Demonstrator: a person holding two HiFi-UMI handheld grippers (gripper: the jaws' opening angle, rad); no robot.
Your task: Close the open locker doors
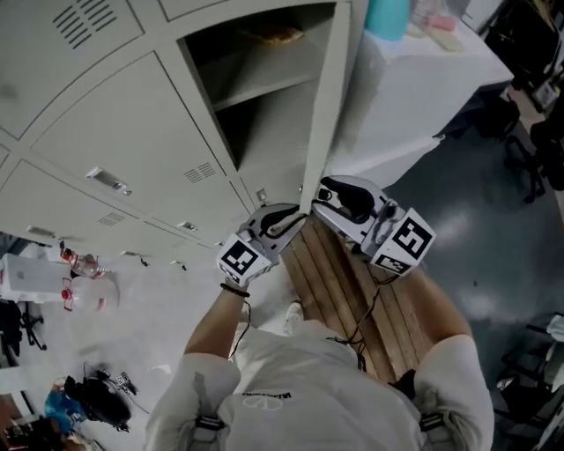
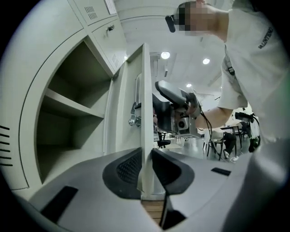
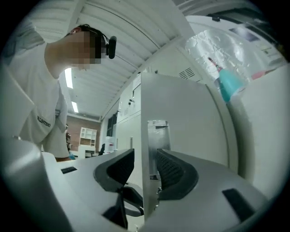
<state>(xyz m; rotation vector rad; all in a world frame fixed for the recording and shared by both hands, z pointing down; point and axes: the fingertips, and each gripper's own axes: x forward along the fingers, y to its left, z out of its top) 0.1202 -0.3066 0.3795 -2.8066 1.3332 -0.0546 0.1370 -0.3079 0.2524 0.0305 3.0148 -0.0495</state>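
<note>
An open grey locker door (image 1: 322, 114) stands edge-on to me, swung out from its compartment (image 1: 264, 97) with a shelf inside. My left gripper (image 1: 295, 220) is at the door's lower free edge. In the left gripper view its pads (image 2: 129, 167) press on both sides of the door's edge (image 2: 146, 90), so the gripper (image 2: 146, 170) is shut on it. My right gripper (image 1: 328, 201) is at the same edge from the other side. Its jaws (image 3: 146, 170) straddle the door (image 3: 181, 104) near a metal latch plate (image 3: 157, 136), and there is a gap at one pad, so it is open.
Closed grey lockers (image 1: 115, 132) fill the left. A wooden slatted bench (image 1: 344, 291) lies under my arms. A white-covered table (image 1: 423, 79) with a teal bottle (image 1: 388, 18) stands right of the door. Bags and red-white items (image 1: 84, 291) lie on the floor at the left.
</note>
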